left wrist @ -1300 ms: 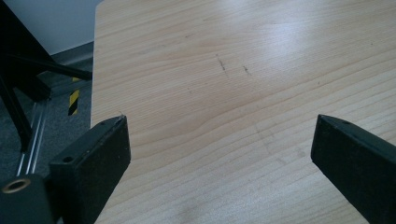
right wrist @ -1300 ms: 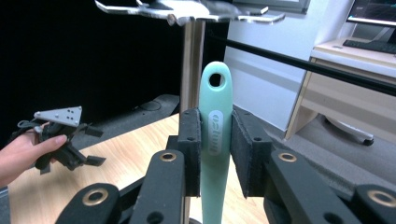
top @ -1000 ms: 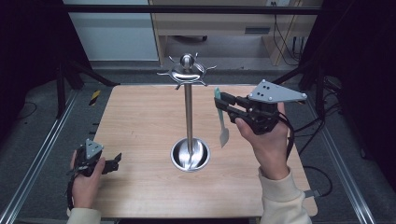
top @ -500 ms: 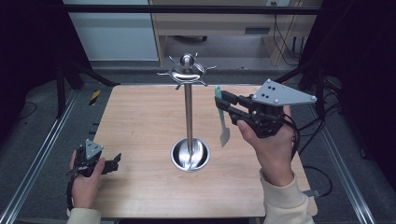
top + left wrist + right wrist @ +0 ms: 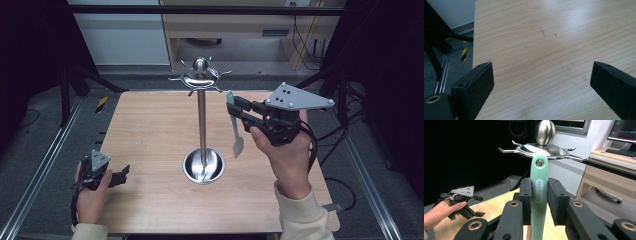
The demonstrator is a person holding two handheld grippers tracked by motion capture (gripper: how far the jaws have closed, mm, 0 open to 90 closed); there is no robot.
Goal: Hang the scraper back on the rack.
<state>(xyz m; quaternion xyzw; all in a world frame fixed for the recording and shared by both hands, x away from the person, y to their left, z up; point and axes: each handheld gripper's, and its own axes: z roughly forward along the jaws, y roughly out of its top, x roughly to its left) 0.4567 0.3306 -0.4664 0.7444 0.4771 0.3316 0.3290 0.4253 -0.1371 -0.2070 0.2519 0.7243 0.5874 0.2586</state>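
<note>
The mint-handled spatula (image 5: 539, 195) is clamped upright in the right gripper (image 5: 539, 201), at 3 o'clock of the hook stand (image 5: 201, 80) — its hanging hole (image 5: 539, 162) is to be aligned with a prong (image 5: 576, 158) before lowering. The left gripper (image 5: 541, 82) is held apart, idle.

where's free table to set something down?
Bare wood: the whole strip between the left gripper and the stand's base, plus the far left of the table. Crowded to the right of the stand's pole, where the right gripper holds the spatula upright.
</note>
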